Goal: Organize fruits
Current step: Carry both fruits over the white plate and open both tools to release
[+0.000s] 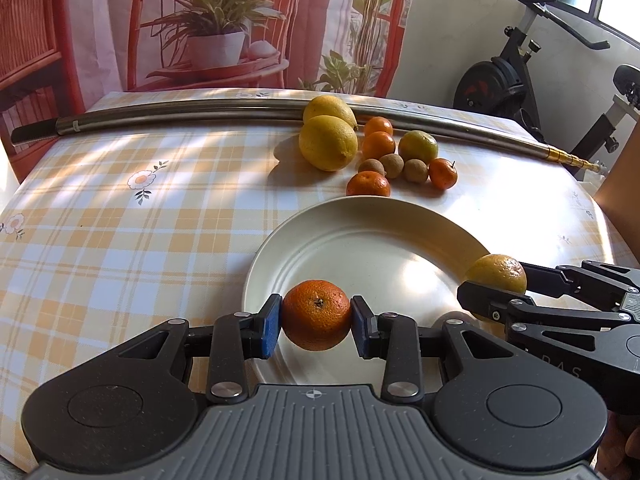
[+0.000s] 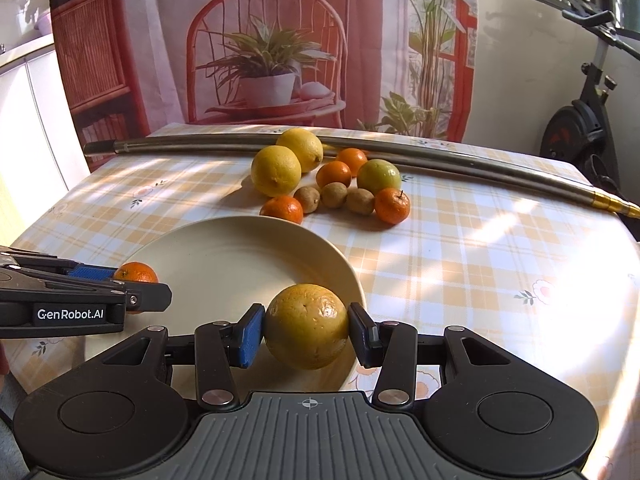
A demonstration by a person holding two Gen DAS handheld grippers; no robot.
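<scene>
The left gripper (image 1: 316,320) pinches a small orange (image 1: 316,314) and the right gripper (image 2: 306,334) pinches a yellow orange (image 2: 306,326), both above the plate (image 2: 224,240) (probably to put them there together).

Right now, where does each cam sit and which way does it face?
Left wrist: on the left gripper, facing forward over the plate toward the fruit pile; shows its fingers clamping a small orange, with the right gripper entering from the right.
Right wrist: on the right gripper, facing the same way; shows its fingers clamping a yellowish orange, with the left gripper at left.
Shared: plate, fruit pile, metal pole, checked tablecloth.
</scene>
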